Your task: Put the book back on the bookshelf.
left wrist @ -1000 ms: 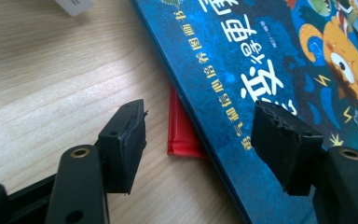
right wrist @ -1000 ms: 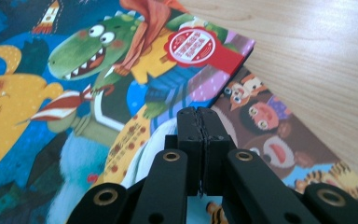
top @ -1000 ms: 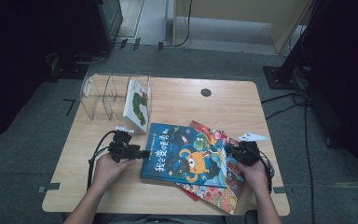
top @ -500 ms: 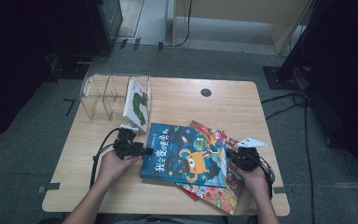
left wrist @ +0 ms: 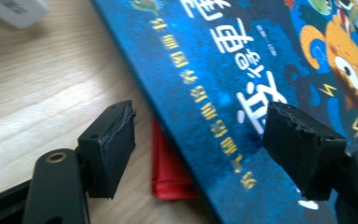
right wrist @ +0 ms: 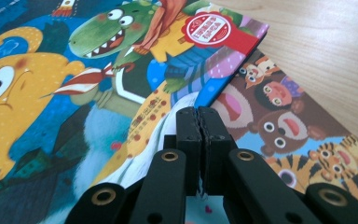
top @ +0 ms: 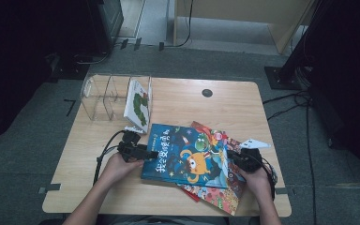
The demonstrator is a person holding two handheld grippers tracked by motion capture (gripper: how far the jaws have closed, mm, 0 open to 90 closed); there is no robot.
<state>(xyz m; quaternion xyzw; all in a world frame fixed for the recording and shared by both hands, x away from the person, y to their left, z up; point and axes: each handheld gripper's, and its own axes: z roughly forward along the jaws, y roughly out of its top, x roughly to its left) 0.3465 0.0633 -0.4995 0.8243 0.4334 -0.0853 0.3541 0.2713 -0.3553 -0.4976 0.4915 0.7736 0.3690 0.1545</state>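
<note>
A blue picture book (top: 187,157) lies on top of a loose pile of books in the middle of the table. My left gripper (top: 145,153) is at its left edge. In the left gripper view the jaws (left wrist: 200,126) stand wide and have just been opening. The blue book's (left wrist: 242,70) edge runs between them, with neither pad pressing on it. One jaw is over the wood, the other over the cover. My right gripper (top: 234,157) is at the book's right edge. Its jaws (right wrist: 199,114) are shut together, low over the cover (right wrist: 51,93).
A red book (left wrist: 168,172) peeks out under the blue one, and a book with bears and tigers (right wrist: 284,126) lies below at the right. A clear acrylic rack (top: 105,96) at the back left holds one upright book (top: 138,101). A white card (left wrist: 14,9) lies near the rack.
</note>
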